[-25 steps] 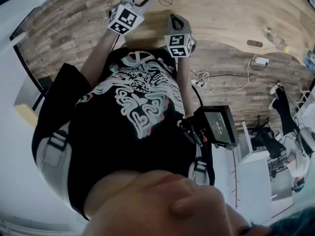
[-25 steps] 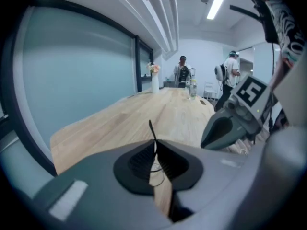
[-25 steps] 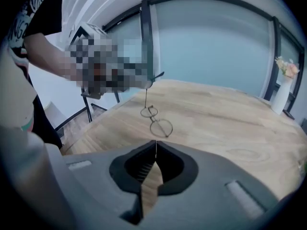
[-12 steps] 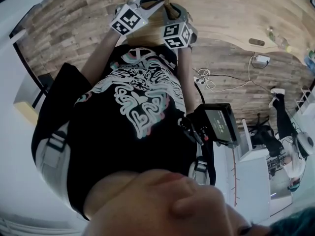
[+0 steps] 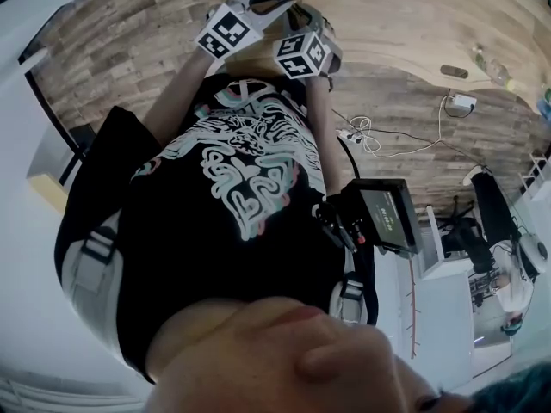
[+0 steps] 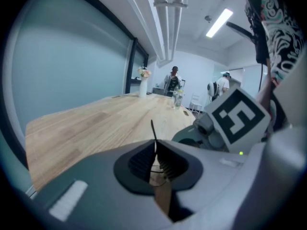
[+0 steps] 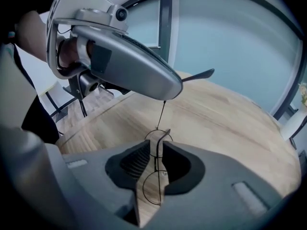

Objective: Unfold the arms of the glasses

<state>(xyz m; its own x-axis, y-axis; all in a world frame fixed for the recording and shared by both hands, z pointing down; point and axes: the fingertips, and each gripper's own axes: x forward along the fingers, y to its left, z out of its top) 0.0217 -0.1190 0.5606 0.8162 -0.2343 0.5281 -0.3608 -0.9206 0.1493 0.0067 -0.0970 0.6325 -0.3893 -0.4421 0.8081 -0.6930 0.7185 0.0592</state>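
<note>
Gripping the glasses (image 7: 151,186): left hand-held gripper (image 6: 154,150) its arm, right hand-held gripper (image 7: 155,151) its frame.

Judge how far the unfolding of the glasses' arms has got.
Done: the glasses are off the table, clamped in the right gripper. In hand: the left gripper pinches one arm, angled out from the rest. Left: finishing it, then the other.

Head camera steeply down; tool cameras close, seemingly opposed, share table (image 6: 86,123).
</note>
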